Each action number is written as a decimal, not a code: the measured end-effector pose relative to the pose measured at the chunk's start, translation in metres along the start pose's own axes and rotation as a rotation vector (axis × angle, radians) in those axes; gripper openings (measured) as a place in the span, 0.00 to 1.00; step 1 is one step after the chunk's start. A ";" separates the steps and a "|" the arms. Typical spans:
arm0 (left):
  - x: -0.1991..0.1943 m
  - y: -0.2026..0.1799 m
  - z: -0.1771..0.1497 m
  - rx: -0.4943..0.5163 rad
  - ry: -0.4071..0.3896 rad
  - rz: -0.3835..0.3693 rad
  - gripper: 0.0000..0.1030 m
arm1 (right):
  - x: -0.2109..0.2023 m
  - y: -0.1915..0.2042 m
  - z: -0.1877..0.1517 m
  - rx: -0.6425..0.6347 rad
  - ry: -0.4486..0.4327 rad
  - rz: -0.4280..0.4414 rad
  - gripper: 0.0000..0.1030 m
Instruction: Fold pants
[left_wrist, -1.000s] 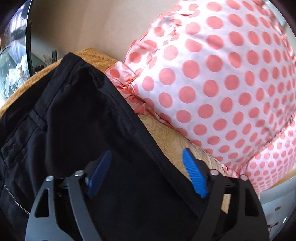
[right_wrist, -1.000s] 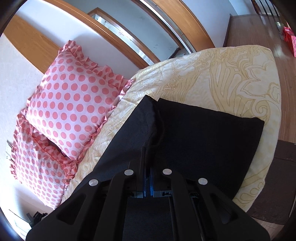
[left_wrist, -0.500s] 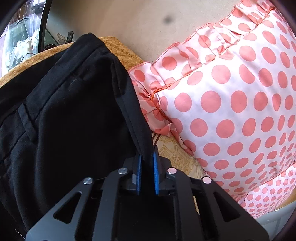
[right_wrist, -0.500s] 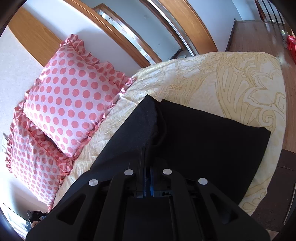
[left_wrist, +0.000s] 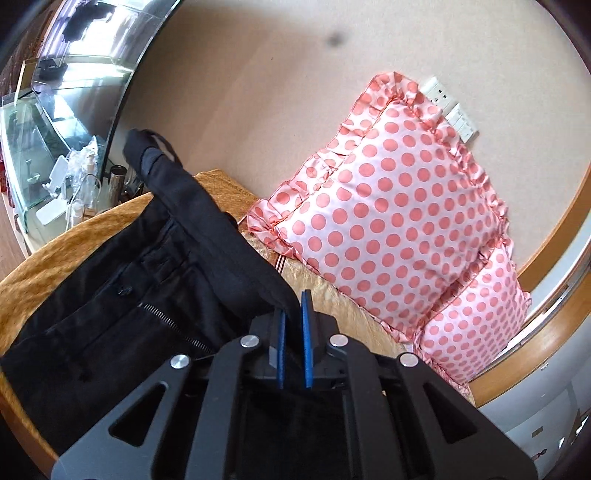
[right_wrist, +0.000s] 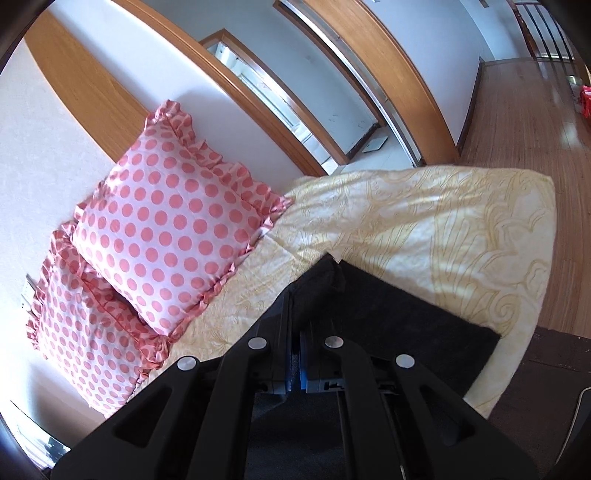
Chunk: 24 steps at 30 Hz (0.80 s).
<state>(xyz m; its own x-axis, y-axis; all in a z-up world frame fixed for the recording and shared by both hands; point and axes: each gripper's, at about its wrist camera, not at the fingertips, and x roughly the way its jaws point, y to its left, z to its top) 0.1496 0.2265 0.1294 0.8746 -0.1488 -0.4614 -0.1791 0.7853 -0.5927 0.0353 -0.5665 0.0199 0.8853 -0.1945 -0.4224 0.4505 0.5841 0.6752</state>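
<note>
Now the left gripper (left_wrist: 291, 325) is pinched tight on a raised edge of the black pants (left_wrist: 122, 302) near the open zip and waistband, while the right gripper (right_wrist: 295, 354) is likewise clamped on dark cloth at the leg end, the rest lying flat on the patterned bed (right_wrist: 424, 229) beside the polka-dot pillows (right_wrist: 173, 236). Looks like the lift-and-carry stage of a fold; next, both grips should travel together, keeping the edge taut, and lay it squarely over the other half.
</note>
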 end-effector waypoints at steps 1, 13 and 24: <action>-0.011 0.004 -0.010 -0.004 -0.009 -0.002 0.07 | -0.003 -0.001 0.001 0.000 -0.005 0.000 0.02; -0.068 0.111 -0.153 -0.160 -0.054 0.153 0.37 | -0.004 -0.033 -0.010 0.068 0.040 -0.056 0.02; -0.063 0.152 -0.099 -0.406 -0.020 0.067 0.63 | -0.005 -0.028 -0.012 0.049 0.042 -0.065 0.02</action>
<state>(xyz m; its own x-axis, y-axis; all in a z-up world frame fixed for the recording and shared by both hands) 0.0231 0.2961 0.0030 0.8626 -0.0905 -0.4978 -0.3962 0.4910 -0.7758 0.0173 -0.5726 -0.0040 0.8491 -0.1970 -0.4902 0.5126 0.5319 0.6740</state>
